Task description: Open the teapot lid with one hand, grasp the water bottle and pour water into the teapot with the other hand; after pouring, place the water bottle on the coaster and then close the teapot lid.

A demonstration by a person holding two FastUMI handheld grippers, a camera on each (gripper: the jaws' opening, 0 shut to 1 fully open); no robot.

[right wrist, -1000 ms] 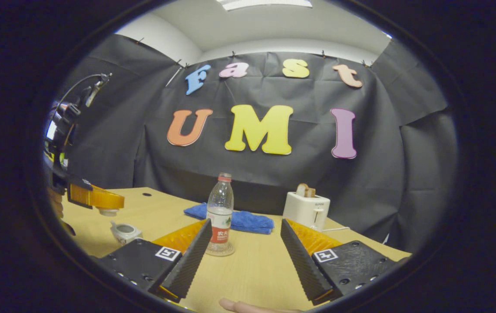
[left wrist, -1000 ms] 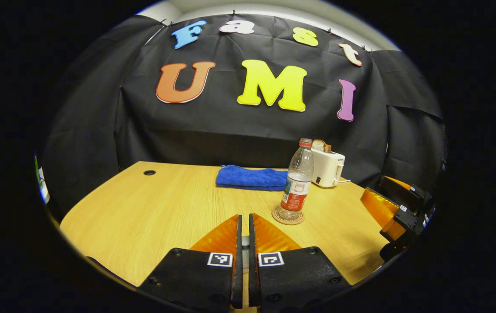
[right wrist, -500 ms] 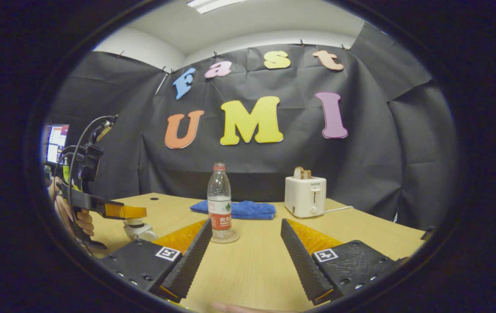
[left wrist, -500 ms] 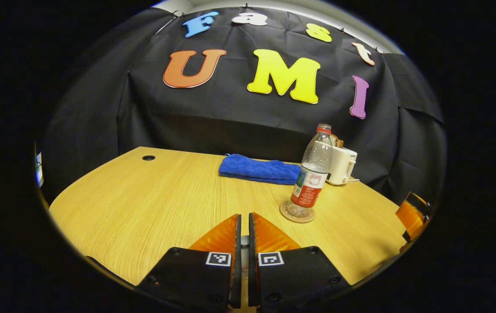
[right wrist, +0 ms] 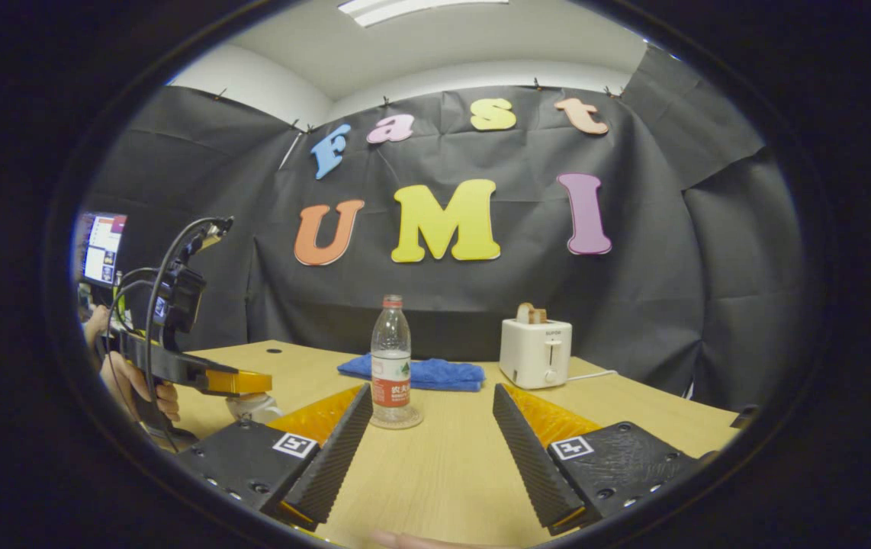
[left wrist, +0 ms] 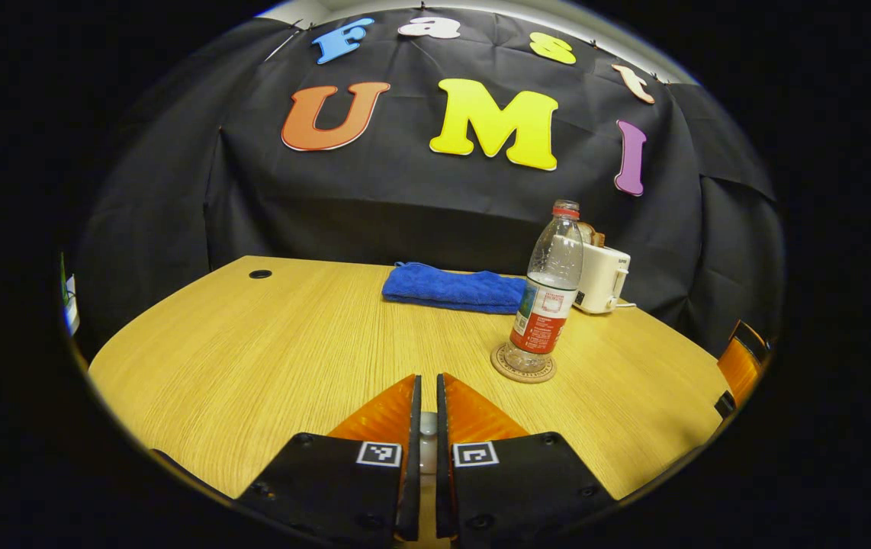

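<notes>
The clear water bottle with a red label stands upright on a round coaster on the wooden table. My left gripper is shut on the pale knob of the teapot lid. In the right gripper view, the left gripper sits just above the white teapot, with a hand holding it. I cannot tell whether the lid rests on the pot. My right gripper is open and empty, short of the bottle and its coaster.
A folded blue cloth lies at the back of the table, and a white toaster with bread in it stands to its right. A monitor glows at the far left. The right gripper shows at the table's right edge.
The left gripper has come down with the lid from well above the teapot to right over it. The right gripper has drawn back from the bottle.
</notes>
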